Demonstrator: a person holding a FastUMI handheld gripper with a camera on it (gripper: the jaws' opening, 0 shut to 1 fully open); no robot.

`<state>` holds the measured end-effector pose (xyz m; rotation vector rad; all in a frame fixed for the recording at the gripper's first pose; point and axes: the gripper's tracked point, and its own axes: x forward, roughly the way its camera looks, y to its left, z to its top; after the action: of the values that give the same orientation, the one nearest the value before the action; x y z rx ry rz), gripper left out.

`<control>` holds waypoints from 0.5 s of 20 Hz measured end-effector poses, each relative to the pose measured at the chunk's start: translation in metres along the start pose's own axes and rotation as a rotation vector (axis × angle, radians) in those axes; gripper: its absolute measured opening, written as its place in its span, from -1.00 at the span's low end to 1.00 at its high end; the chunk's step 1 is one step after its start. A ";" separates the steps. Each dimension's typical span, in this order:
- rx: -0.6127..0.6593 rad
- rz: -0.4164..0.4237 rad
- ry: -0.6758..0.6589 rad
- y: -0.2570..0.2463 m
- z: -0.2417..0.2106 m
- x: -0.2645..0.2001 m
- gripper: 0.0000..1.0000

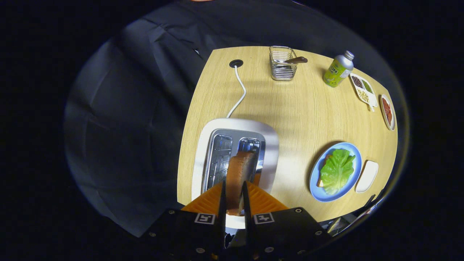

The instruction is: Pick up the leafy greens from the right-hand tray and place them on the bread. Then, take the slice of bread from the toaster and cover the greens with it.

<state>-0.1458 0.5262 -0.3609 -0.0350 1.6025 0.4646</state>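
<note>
My gripper [233,195] is shut on a toasted bread slice [239,174], both orange fingers [208,199] pressing its flat sides. The slice stands on edge, lifted above the right slot of the white toaster [272,145], which lies just beyond the fingers. To the right, a blue plate [353,150] holds the leafy greens [337,170], spread over another bread slice whose edge [320,182] peeks out underneath. A small white tray [367,175] sits just right of the plate and looks bare.
The toaster's white cord [240,90] runs to a hole in the wooden table [308,105]. At the far side stand a wire basket [282,63] with a utensil, a green bottle [338,70], a divided dish [363,90] and a dish with red food [387,111].
</note>
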 end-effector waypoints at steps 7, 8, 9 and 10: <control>0.052 0.144 -0.041 -0.002 0.006 -0.037 -0.68; 0.059 0.163 -0.050 -0.005 0.007 -0.044 -0.68; 0.065 0.182 -0.058 -0.009 0.007 -0.050 -0.68; 0.069 0.200 -0.067 -0.012 0.008 -0.056 -0.68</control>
<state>-0.1293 0.5039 -0.3106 0.1926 1.5620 0.5586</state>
